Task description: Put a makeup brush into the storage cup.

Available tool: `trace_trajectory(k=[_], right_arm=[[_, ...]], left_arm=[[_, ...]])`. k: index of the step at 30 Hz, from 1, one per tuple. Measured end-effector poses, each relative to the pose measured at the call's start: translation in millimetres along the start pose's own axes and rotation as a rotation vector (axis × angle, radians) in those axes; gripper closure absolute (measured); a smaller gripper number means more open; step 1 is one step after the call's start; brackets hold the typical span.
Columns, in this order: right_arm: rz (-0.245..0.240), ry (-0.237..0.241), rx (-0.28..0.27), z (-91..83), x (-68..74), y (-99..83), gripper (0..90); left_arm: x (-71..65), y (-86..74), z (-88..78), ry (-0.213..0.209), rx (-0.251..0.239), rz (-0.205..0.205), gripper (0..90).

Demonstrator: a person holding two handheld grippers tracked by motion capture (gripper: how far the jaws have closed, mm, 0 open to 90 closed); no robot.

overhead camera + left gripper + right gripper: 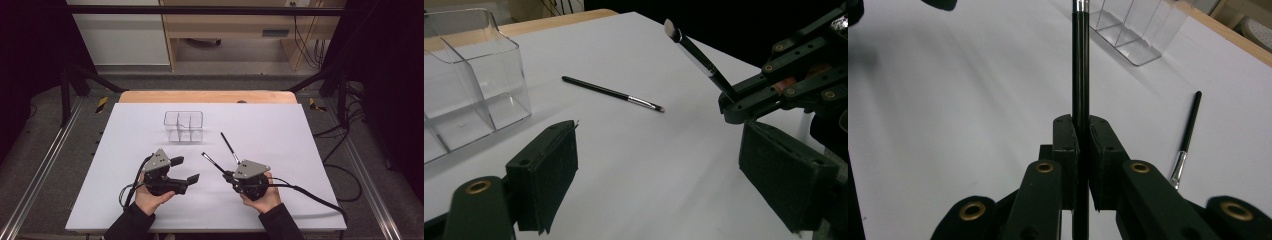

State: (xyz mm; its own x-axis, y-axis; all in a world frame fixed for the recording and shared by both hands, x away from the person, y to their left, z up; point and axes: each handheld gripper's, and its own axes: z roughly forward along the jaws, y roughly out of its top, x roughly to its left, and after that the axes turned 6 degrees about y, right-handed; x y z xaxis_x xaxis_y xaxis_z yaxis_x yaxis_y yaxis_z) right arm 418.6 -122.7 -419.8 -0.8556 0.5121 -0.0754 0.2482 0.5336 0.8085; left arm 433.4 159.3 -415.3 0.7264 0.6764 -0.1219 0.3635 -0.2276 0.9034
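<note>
right gripper view shows right claw clamping a brush.

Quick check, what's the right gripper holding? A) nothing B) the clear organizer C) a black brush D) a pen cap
C: the right gripper has its jaws shut on the black brush, whose handle runs up between them; a second brush lies on the table.
</note>
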Motion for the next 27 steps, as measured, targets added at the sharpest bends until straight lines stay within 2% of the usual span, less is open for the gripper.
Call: trace_trajectory(k=[5, 18, 27], right_arm=[[0.025, -0.007, -0.017, 1.8, 0.9, -0.5, 84.0], [0.061, -0.028, -0.076, -0.7, -0.2, -0.3, 83.9], [0.090, -0.021, -0.100, -1.4, -1.6, 1.6, 83.9]], left_arm=[[-1.1, 0.5, 0.4, -0.006, -0.024, -0.031, 15.3], [-4.7, 2.5, 3.6, -0.013, -0.061, -0.057, 16.2], [-7.6, 9.3, 8.0, -0.041, -0.101, -0.092, 17.7]])
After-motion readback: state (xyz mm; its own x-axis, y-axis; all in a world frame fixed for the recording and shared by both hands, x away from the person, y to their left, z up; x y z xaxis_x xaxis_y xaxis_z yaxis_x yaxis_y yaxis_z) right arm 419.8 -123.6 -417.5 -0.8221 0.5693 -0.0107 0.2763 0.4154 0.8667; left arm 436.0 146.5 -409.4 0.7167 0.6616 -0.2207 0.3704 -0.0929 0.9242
